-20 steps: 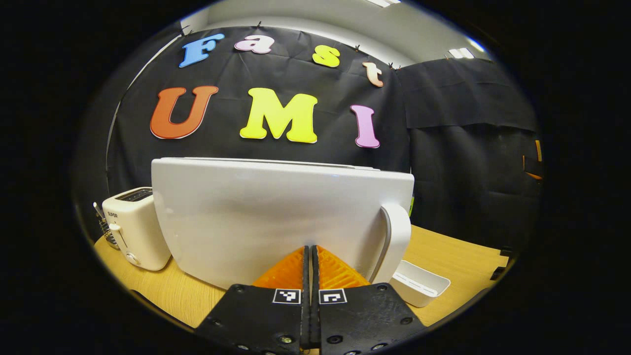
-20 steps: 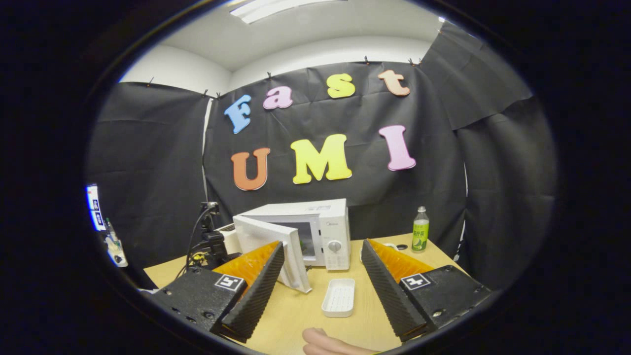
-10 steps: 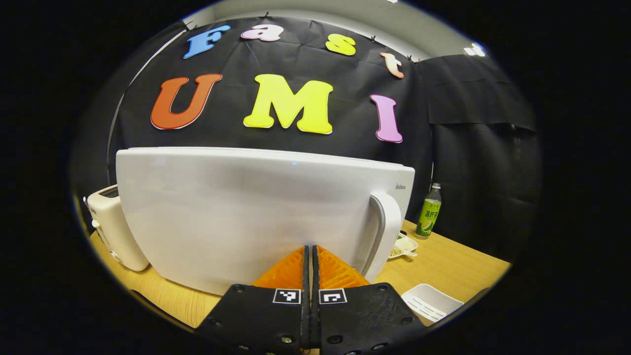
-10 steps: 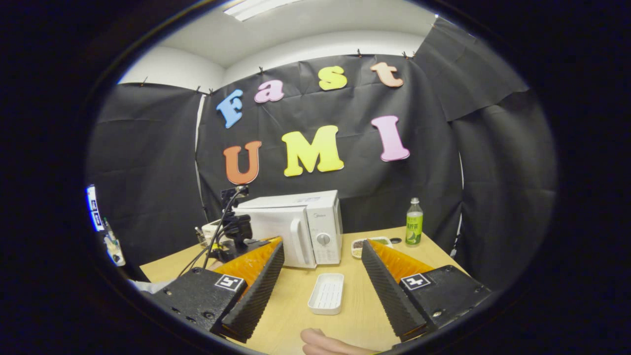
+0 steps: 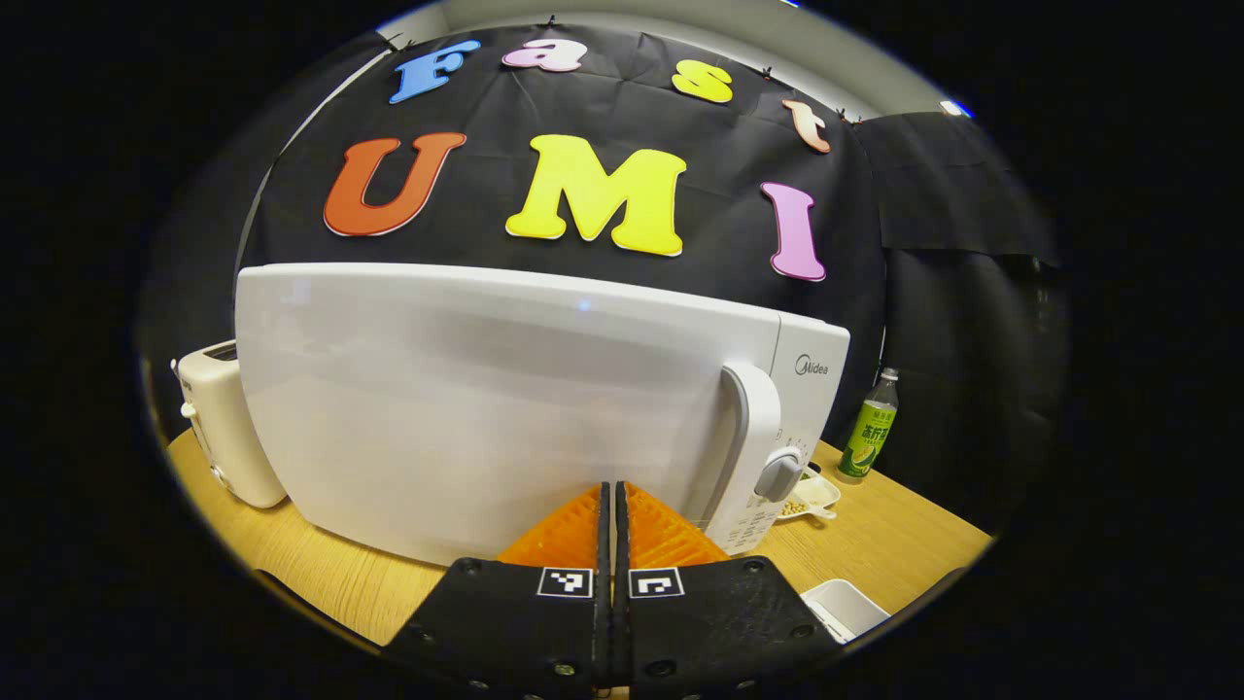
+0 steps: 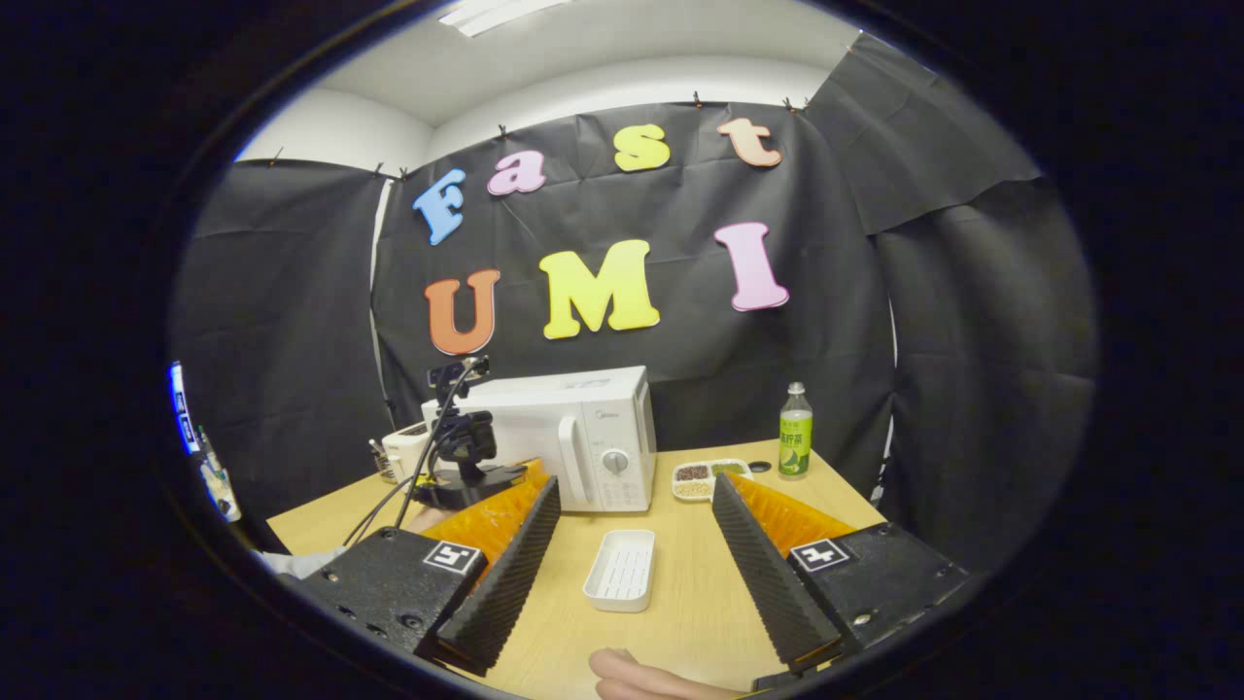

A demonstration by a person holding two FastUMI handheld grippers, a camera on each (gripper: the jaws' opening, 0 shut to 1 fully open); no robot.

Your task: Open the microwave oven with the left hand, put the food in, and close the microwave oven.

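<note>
Item 1: glossy white box-shaped microwave oven (image 5: 505,408), smooth plastic/metal shell, door shut flush w/ front; stands upright on pale wood-grain worktop (image 6: 680,603), toward the back by the black cloth wall. Curved white vertical door handle (image 5: 753,437) at door's right edge; round grey knob (image 5: 777,476) on control panel just beside it.

Item 2: left hand-held gripper (image 5: 612,506), ribbed wedge-shaped fingers pressed together, nothing between them; tips at or just short of the door's lower front, contact cannot be told.

Item 3: right hand-held gripper (image 6: 630,506), fingers spread wide, sawtooth-textured inner pads (image 6: 505,574); holds nothing, sits near worktop's front edge, well apart from the oven.

Item 4: white rectangular plastic tray w/ slotted bottom (image 6: 619,569), shallow, rounded corners, empty; lies flat on worktop between oven and right gripper.

Item 5: white divided dish (image 6: 709,476), compartments hold dark, green and pale grains/beans; sits right of oven.

Item 6: clear plastic bottle w/ green label (image 6: 794,433), upright, near the dish.

Item 7: white rounded toaster (image 5: 224,428), left of oven.

Item 8: part of a hand (image 6: 641,676) at the right gripper view's lower edge.
</note>
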